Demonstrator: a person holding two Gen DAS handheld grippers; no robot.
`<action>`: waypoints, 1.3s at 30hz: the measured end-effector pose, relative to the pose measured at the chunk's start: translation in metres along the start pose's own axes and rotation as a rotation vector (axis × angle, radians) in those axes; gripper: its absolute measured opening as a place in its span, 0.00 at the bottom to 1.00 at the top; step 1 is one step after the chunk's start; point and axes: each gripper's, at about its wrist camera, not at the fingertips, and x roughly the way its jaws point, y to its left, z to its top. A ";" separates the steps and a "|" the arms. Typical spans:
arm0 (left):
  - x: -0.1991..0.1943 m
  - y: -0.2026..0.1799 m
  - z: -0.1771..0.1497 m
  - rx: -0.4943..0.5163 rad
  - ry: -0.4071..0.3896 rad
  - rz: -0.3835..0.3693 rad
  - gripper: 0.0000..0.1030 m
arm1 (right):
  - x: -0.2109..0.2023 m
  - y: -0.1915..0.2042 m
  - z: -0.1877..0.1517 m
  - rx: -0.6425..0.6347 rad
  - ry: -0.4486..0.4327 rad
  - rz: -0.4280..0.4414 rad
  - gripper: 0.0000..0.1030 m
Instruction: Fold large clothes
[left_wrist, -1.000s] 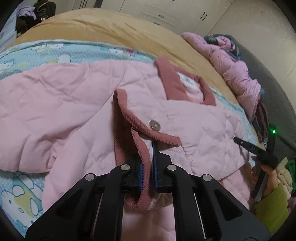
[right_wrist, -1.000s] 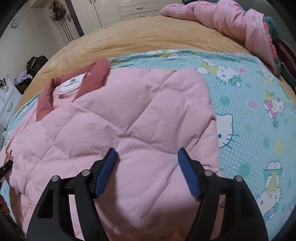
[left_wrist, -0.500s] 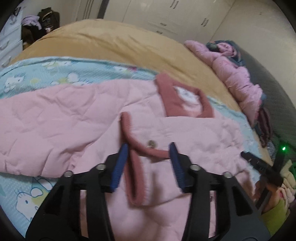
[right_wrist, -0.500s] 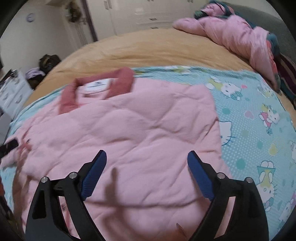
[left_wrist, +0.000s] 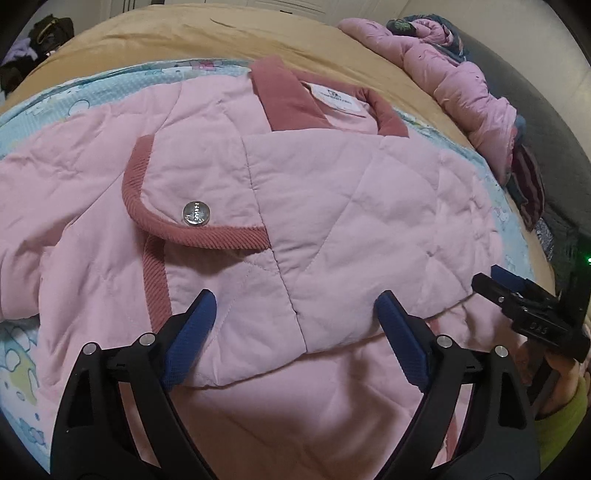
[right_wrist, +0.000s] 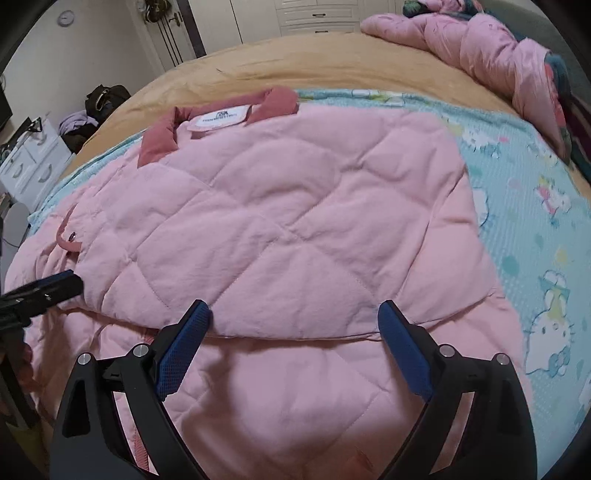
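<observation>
Both grippers, left (left_wrist: 295, 325) and right (right_wrist: 293, 334), have just been opened wide; nothing is clamped, the folded jacket (right_wrist: 280, 229) lying beyond the jaws.

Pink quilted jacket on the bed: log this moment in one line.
left gripper: open, just released | right gripper: open | pink quilted jacket: flat, sides folded in | next: likely bottom fold

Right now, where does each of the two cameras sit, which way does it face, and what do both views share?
Left wrist: on the left gripper, looking down over the pink jacket's snap cuff; open jaws, plus the right gripper and hand at the right edge.
Right wrist: on the right gripper, looking down over the folded jacket; open jaws, left gripper at the left edge.
Shared: jacket, collar, blue sheet.
</observation>
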 end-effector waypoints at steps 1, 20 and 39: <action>-0.002 -0.002 0.001 0.002 -0.002 -0.001 0.81 | -0.004 0.001 0.000 0.003 -0.011 0.003 0.89; -0.064 -0.018 -0.001 -0.006 -0.059 -0.013 0.91 | -0.096 0.010 -0.016 0.019 -0.194 0.058 0.96; -0.140 0.012 -0.014 -0.040 -0.184 0.057 0.91 | -0.144 0.087 -0.008 -0.068 -0.291 0.108 0.96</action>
